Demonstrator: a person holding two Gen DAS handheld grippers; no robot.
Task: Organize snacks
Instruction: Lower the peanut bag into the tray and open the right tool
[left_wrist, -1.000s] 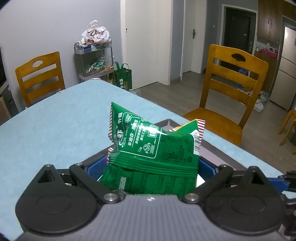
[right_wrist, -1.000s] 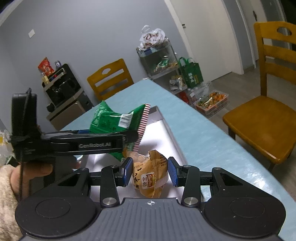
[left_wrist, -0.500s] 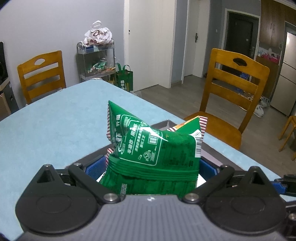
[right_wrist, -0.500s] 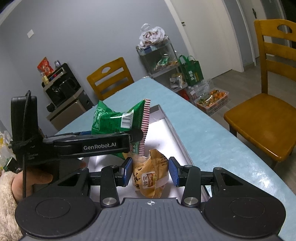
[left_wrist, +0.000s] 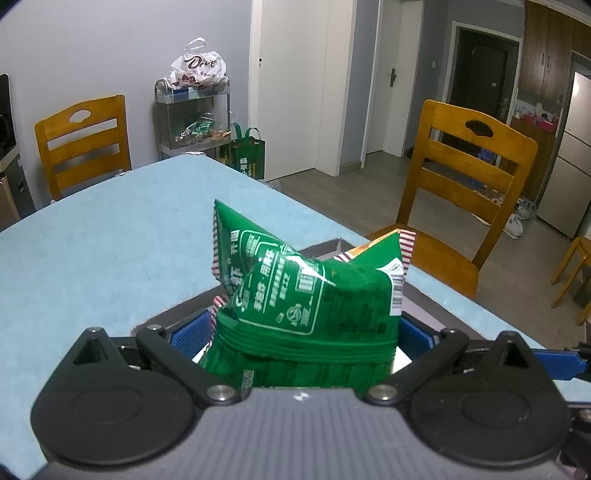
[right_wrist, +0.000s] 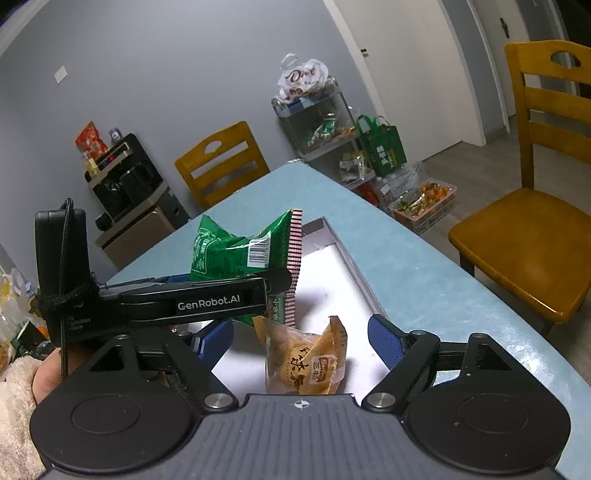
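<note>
My left gripper (left_wrist: 304, 332) is shut on a green snack bag (left_wrist: 310, 295) and holds it upright above a grey tray (left_wrist: 424, 299) with a white floor. The same bag (right_wrist: 240, 247) and the left gripper (right_wrist: 273, 284) show in the right wrist view, over the tray (right_wrist: 347, 258). My right gripper (right_wrist: 301, 338) is open, its blue pads wide apart on either side of an orange wrapped pastry (right_wrist: 306, 362) that sits in the tray between them, touching neither pad.
The tray lies on a light blue table (left_wrist: 110, 251) near its right edge. Wooden chairs (left_wrist: 465, 177) stand around the table. A metal shelf cart (right_wrist: 317, 122) with snack bags stands by the wall. A crate of snacks (right_wrist: 424, 203) is on the floor.
My right gripper has opened wide and let go of the orange pastry, which now rests in the tray. My left gripper still holds the green bag, nearly in place.
</note>
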